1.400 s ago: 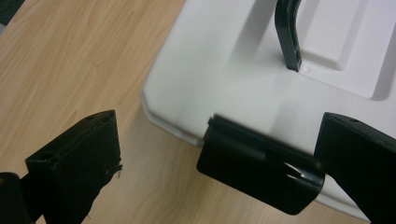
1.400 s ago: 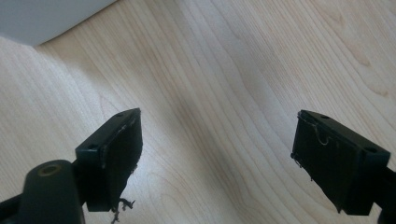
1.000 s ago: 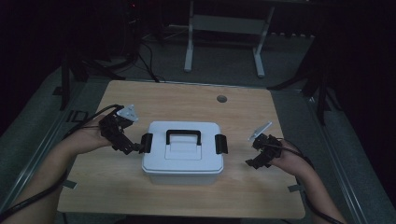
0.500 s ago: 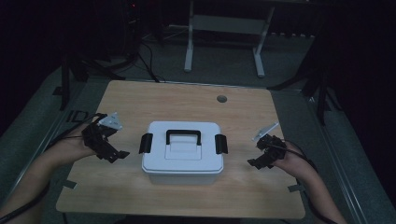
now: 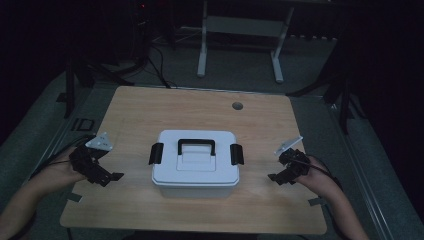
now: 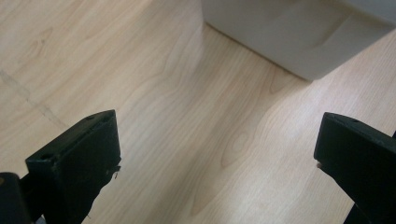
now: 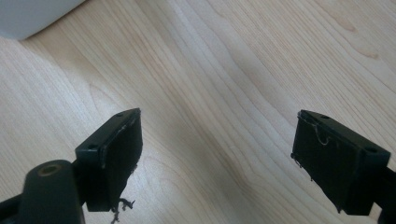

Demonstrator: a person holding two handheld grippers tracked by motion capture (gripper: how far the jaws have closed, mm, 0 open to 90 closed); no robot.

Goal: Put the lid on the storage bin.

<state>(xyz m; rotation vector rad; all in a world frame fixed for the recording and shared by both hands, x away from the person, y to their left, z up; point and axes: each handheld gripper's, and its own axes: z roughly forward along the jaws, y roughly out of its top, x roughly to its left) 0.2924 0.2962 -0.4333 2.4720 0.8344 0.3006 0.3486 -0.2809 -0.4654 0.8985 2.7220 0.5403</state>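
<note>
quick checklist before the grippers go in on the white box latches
1. Left hand-held gripper open and holding nothing: ok, bare wood between its jaws.
2. Right hand-held gripper open and holding nothing: ok.
3. White box flat on the table, lid on: ok.
4. Left latch and right latch down against the box sides: ok as far as the high view shows; locked or not, cannot tell.
5. Handle folded flat, out of the way: ok.
6. Both grippers apart from the box: ok.

Dim lab or test room, lone wooden table (image 5: pixel 200 210), floor cables (image 5: pixel 155 65), metal stand legs (image 5: pixel 202 45)
</note>
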